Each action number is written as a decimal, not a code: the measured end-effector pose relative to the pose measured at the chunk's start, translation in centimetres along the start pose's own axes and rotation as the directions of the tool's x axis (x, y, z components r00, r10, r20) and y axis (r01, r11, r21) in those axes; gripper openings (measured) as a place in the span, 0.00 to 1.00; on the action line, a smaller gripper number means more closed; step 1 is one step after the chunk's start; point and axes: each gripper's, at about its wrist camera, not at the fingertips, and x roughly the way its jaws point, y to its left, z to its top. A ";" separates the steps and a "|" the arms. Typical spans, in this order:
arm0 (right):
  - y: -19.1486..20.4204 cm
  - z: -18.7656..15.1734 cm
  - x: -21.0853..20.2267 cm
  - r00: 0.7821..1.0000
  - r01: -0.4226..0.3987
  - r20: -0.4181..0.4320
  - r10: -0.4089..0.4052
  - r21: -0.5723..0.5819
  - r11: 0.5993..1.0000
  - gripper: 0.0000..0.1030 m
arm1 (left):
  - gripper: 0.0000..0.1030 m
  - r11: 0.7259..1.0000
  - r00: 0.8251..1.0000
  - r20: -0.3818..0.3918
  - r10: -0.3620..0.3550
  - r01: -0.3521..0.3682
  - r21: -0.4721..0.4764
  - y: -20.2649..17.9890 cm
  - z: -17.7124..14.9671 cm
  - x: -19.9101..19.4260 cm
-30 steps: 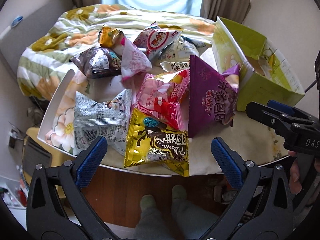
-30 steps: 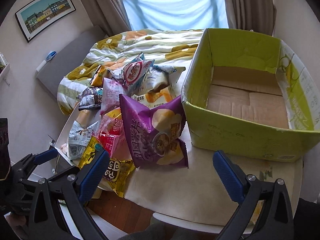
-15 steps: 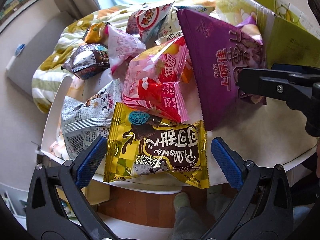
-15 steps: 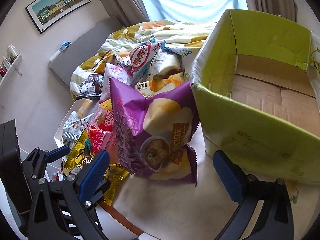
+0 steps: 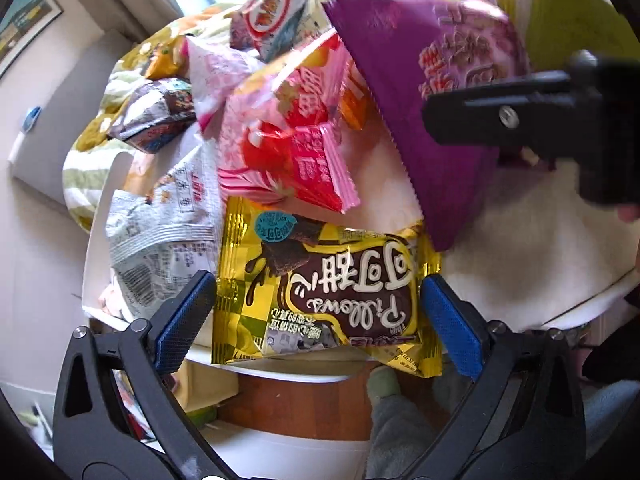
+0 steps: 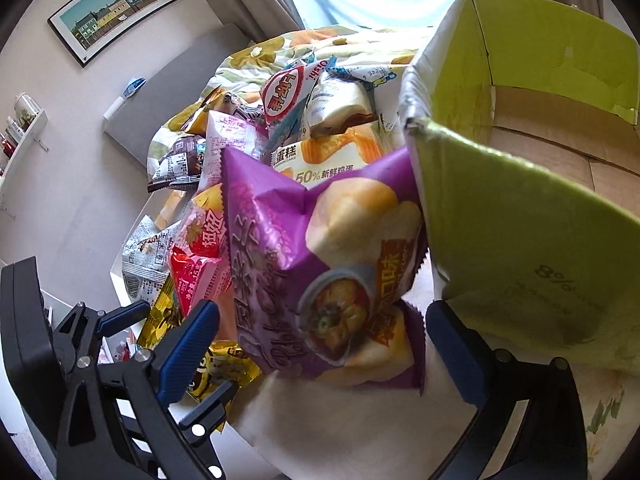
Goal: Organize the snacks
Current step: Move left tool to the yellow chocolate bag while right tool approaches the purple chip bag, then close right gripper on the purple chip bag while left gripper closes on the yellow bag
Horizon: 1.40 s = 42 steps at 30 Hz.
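Note:
A yellow and brown snack pack [image 5: 320, 288] lies at the table's near edge, between the spread blue pads of my left gripper [image 5: 318, 316], which is open around it. A purple chip bag [image 6: 320, 264] leans against the green cardboard box [image 6: 520, 216]; my right gripper [image 6: 320, 344] is open with the bag's lower part between its fingers. The same purple chip bag [image 5: 436, 92] shows in the left wrist view behind the right gripper's black body [image 5: 560, 120]. A pink and red pack [image 5: 288, 140] lies just beyond the yellow one.
Several more snack packs pile up across the round table [image 5: 520, 248], among them a grey printed pack [image 5: 160, 232] and a white and red one [image 6: 288, 88]. The box's inside [image 6: 552, 148] is bare cardboard. A flowered bedspread [image 6: 280, 52] lies behind.
Both grippers have moved forward to the snacks. The yellow pack now sits between the left pads and the purple bag between the right fingers. Both stay open.

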 end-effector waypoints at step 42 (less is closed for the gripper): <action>2.5 -1.4 -2.4 0.996 0.073 0.051 -0.075 0.032 0.997 0.64 | 0.90 0.766 0.900 -0.012 -0.437 0.364 -0.530 8.0 -0.7 -0.7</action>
